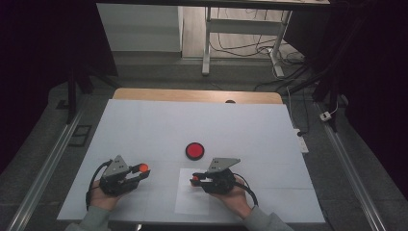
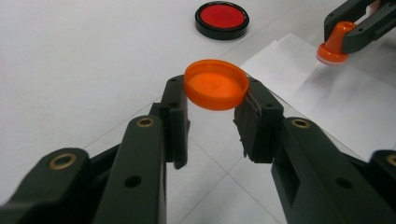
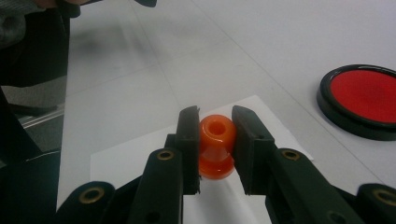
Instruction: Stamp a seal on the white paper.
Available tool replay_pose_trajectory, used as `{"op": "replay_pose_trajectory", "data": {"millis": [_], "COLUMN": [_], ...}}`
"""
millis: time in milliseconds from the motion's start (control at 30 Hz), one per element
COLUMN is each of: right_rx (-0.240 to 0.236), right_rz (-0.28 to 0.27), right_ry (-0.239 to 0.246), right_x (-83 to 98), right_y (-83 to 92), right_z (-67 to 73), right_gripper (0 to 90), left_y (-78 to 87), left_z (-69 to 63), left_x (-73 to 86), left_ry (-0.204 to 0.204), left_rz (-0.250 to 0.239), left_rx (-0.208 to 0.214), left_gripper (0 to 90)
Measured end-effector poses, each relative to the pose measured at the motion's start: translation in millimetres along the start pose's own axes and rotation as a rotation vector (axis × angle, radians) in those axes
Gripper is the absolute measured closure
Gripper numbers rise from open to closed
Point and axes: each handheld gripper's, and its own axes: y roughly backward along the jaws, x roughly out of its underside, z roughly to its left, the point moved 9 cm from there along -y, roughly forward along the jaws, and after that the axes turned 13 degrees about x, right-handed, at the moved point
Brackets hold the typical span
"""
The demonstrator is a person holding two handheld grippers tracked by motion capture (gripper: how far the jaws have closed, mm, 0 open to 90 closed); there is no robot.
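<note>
Step in hand: an orange stamp (image 3: pixel 216 145) is being brought down onto a sheet of paper (image 1: pixel 192 199), as judged from how things lie.
Left gripper (image 1: pixel 143 169): its fingers (image 2: pixel 173 116) are pinched on an orange cap (image 2: pixel 215 84), which is gripped by its rim and held just above the tabletop (image 1: pixel 144 125).
Right gripper (image 1: pixel 194 179): its fingers (image 3: pixel 189 140) are pinched on the neck of the stamp, one on each side.
Where the stamp is: over the paper, close to the near edge of the tabletop and a little right of the middle. Whether its foot touches the paper cannot be told.
How to do it well: the stamp should be kept upright and pressed straight down, so the whole foot meets the paper at once. No sliding should be done, or the mark may smear. The cap should be kept still and off to the side.
What could go wrong: the paper is loose and thin, so it may be lifted with the stamp.
Stamp: smooth, shiny orange plastic, round knob on top, thin waist, wide round foot with a pale bottom.
Cap: thin, round, shallow, like a little dish.
Ink pad (image 1: pixel 195 151): a flat round black case with a dull red middle, lying open near the middle of the tabletop, beyond the paper.
Paper: white, flat, with straight edges.
Tabletop: covered in white, smooth, with thin fold lines.
</note>
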Motion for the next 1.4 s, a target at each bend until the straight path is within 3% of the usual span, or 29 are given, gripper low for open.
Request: {"op": "replay_pose_trajectory", "data": {"millis": [1400], "right_rx": [0.031], "right_rz": [0.063], "right_ry": [0.072], "right_x": [15.3], "right_y": [-15.6], "right_z": [3.7], "right_gripper": [72.4], "left_y": [-0.6], "left_z": [-0.5], "left_x": [0.5], "left_ry": [-0.001], "left_rz": [0.005], "left_rx": [0.000], "left_gripper": [65.6]}}
